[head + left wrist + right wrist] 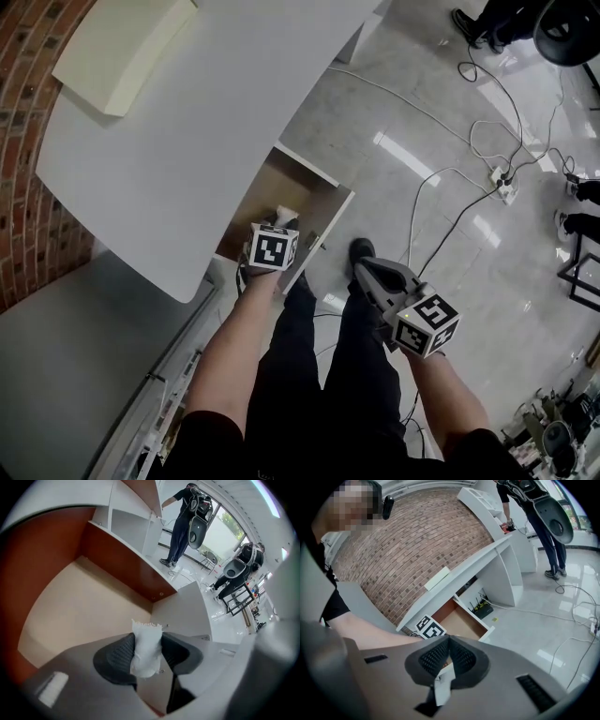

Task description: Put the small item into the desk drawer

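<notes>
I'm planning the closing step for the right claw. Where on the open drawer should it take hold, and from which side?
Probably the white front panel of the drawer, at its top edge, coming down from above with one jaw inside and one outside: it is a thin upright board with that edge exposed. The right claw is shut, so it must open first.

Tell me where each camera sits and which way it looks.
Head view: on the head, facing steeply down at desk, open drawer, left gripper, right gripper, forearms.
Left gripper view: on that gripper, facing into the drawer; its jaws pinch a white packet.
Right gripper view: on that gripper, facing the desk; shut jaws, a forearm.
All share the drawer.
</notes>
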